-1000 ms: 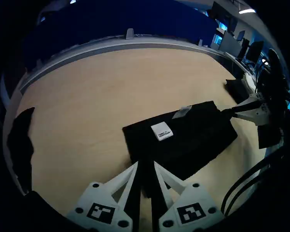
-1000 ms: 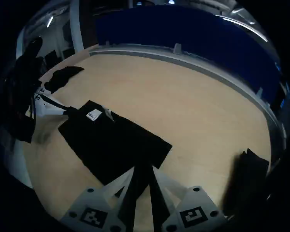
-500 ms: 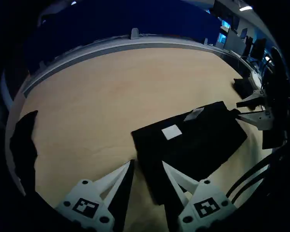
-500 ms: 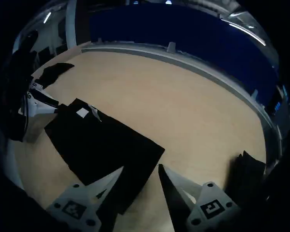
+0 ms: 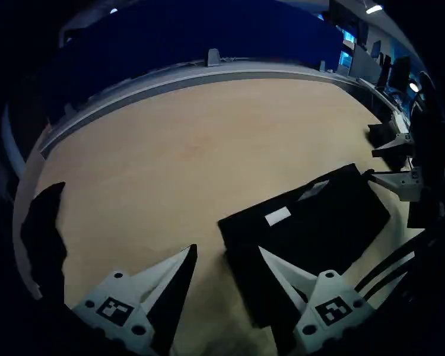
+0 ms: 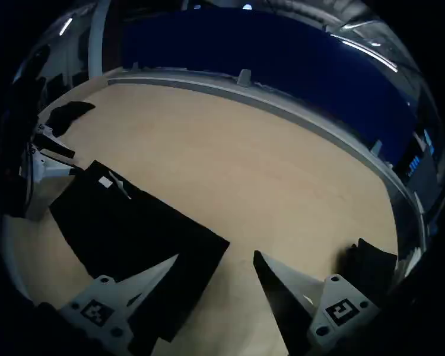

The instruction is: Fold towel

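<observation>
Left gripper (image 5: 225, 252) jaws wide apart, nothing clamped. Right gripper (image 6: 216, 255) jaws spread wide too, only bare table (image 5: 181, 148) in the gap.

The black towel (image 5: 317, 228) lies flat and folded on the light wood.
- Left gripper view: the towel's near corner is just ahead of the gap and runs under the right-hand finger. The rest stretches ahead and right of the jaws. Can't tell if that finger touches the cloth.
- Two white labels (image 5: 277, 216) sit on the towel's top face.
- At the towel's far end is the right gripper, jaws apart, tips just beside the towel edge.
- Right gripper view: the towel is ahead-left of the jaws, near corner at the left-hand finger. The left gripper is at the towel's far end, jaws apart.

A dark cloth (image 5: 44, 237) lies well left of the left jaws, apart from the towel. A second dark cloth (image 6: 371, 267) lies right of the right jaws. A blue partition (image 6: 270, 53) runs behind the table's far edge.
</observation>
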Motion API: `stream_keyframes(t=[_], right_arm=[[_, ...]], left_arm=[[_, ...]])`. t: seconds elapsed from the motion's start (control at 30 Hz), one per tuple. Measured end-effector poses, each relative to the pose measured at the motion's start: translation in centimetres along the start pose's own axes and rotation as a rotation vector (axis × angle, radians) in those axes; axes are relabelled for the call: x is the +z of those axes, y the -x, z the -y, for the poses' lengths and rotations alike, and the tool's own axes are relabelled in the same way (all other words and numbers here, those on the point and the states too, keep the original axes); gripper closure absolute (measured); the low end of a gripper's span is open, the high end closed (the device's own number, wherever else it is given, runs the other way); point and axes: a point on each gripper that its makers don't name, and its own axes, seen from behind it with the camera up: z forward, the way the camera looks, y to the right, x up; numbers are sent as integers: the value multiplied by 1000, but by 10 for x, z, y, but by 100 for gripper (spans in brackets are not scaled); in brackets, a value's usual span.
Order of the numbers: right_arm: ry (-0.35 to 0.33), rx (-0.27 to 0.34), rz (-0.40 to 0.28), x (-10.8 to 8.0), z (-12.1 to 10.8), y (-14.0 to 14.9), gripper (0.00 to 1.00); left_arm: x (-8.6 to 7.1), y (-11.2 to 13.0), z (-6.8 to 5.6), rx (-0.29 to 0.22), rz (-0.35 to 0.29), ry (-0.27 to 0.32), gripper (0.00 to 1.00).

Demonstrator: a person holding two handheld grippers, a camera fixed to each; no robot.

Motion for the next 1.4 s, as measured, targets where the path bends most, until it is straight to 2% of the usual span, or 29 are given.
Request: stream_keyframes(t=[0.3, 0.5, 0.8, 1.23, 1.3, 1.4], right_arm=[[32, 6, -31, -4, -10, -13, 0], [6, 7, -38, -9, -4, -13, 0], [-23, -2, -23, -25, 8, 4, 0], [-41, 32, -4, -57, 22, 40, 0], [-46, 31, -2, -59, 23, 43, 0], [-62, 23, -1, -61, 26, 45, 0]], left_arm=[[-8, -12, 13, -5, -38, -41, 31], [-15, -7, 15, -32, -38, -38, 31], [-33, 18, 14, -70, -31, -33, 31], [-68, 60, 6, -128, -14, -35, 30], [-70, 63, 6, -130, -15, -38, 22], [-74, 65, 8, -133, -19, -49, 19]])
